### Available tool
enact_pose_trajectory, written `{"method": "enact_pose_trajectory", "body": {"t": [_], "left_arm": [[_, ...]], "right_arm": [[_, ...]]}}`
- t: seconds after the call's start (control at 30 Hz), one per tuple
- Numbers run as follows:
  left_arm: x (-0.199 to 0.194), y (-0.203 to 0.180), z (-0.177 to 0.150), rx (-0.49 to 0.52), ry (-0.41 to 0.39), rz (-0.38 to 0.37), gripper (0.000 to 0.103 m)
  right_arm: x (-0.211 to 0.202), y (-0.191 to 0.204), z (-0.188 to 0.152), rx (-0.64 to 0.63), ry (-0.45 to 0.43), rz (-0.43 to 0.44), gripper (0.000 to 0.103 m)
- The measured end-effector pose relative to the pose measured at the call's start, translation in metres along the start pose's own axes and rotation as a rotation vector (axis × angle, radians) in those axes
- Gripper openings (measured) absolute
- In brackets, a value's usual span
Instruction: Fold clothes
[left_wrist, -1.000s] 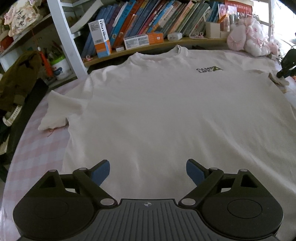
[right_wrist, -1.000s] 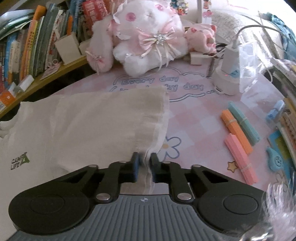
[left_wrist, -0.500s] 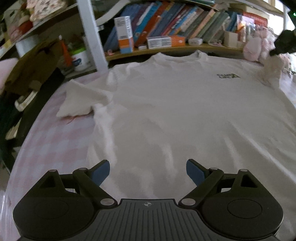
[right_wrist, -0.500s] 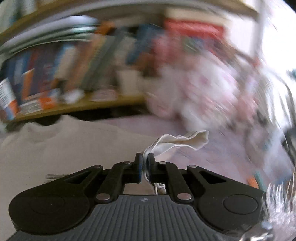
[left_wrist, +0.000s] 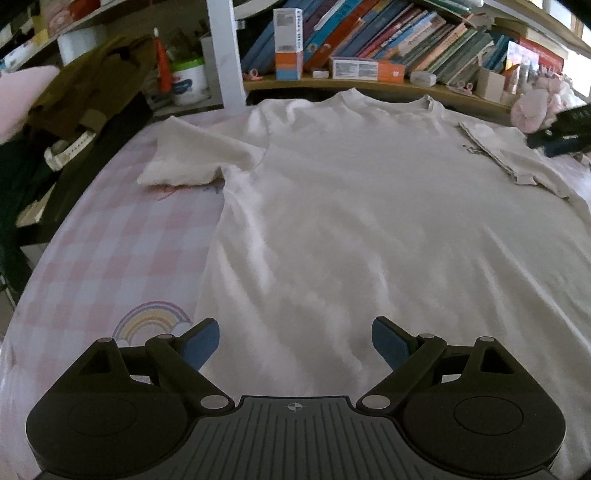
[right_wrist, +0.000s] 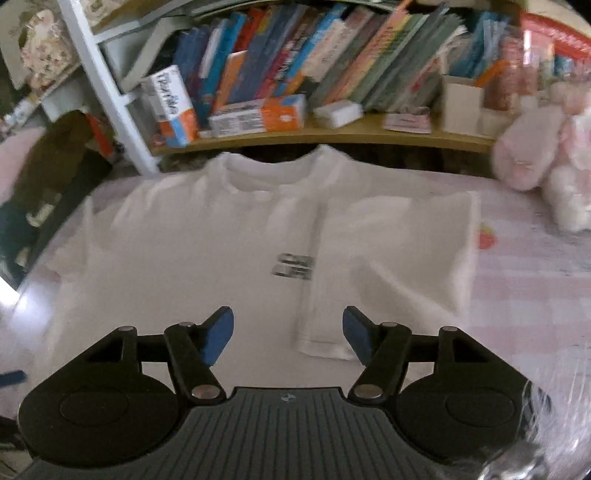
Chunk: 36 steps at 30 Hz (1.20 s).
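A white T-shirt (left_wrist: 369, 229) lies flat, front up, on a pink checked table cover (left_wrist: 103, 258), collar toward the bookshelf. Its right sleeve (right_wrist: 391, 258) is folded inward over the chest and hides part of the dark logo (right_wrist: 291, 266). The other sleeve (left_wrist: 192, 158) lies crumpled out to the side. My left gripper (left_wrist: 295, 341) hovers open above the shirt's lower left area, with nothing between its fingers. My right gripper (right_wrist: 288, 332) is open over the chest, just in front of the folded sleeve's cuff, holding nothing. It also shows at the far right edge (left_wrist: 565, 136) of the left wrist view.
A wooden shelf (right_wrist: 332, 133) packed with books and boxes runs behind the collar. Pink plush toys (right_wrist: 543, 158) sit at the right rear. Dark clothing (left_wrist: 85, 92) is piled at the left beside a white post (left_wrist: 225, 51). A rainbow print (left_wrist: 151, 321) marks the cover near my left gripper.
My right gripper carried the right sleeve up and inward, laid it across the chest, then opened and let go. My left gripper drifted left along the shirt, staying open.
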<state>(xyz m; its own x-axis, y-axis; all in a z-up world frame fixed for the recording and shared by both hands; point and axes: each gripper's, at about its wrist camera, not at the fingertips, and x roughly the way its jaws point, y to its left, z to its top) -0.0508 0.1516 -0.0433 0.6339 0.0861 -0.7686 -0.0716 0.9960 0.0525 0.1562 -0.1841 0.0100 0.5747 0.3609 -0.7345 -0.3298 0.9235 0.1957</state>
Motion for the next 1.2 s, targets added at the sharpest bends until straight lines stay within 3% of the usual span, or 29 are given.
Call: {"method": "enact_pose_trajectory", "body": {"t": [0.13,0.23,0.4,0.5,0.57,0.67,0.73,0.8,1.2], "left_arm": [[0.000,-0.001,-0.001,-0.002,-0.002,0.003,0.092],[-0.002,-0.004,-0.001,0.011,-0.008,0.003,0.092],[-0.008,-0.009,-0.003,0.022,-0.012,0.015,0.092],[-0.010,-0.009,-0.004,0.015,-0.008,0.022,0.092],[-0.012,-0.008,-0.005,0.009,-0.008,0.029,0.092],[-0.011,-0.006,-0.006,-0.007,-0.003,0.034,0.092],[-0.009,-0.004,-0.006,-0.017,0.006,0.032,0.092],[-0.009,-0.005,-0.005,-0.016,0.004,0.031,0.092],[-0.015,-0.001,0.005,-0.011,-0.064,0.035,0.092]], "right_arm": [[0.002,-0.008,-0.005,-0.010,0.008,-0.041,0.061],[0.014,0.003,-0.013,-0.072,0.030,-0.065,0.044],[0.019,0.009,-0.015,-0.087,0.030,-0.080,0.039],[0.021,0.012,-0.016,-0.090,0.027,-0.086,0.023],[0.022,0.014,-0.016,-0.092,0.025,-0.091,0.021],[0.024,0.016,-0.016,-0.094,0.022,-0.098,0.021],[0.031,0.017,-0.018,-0.085,0.070,-0.084,0.026],[0.039,0.019,-0.024,-0.104,0.107,-0.085,0.040],[0.014,0.050,-0.050,-0.140,0.080,-0.087,0.058]]}}
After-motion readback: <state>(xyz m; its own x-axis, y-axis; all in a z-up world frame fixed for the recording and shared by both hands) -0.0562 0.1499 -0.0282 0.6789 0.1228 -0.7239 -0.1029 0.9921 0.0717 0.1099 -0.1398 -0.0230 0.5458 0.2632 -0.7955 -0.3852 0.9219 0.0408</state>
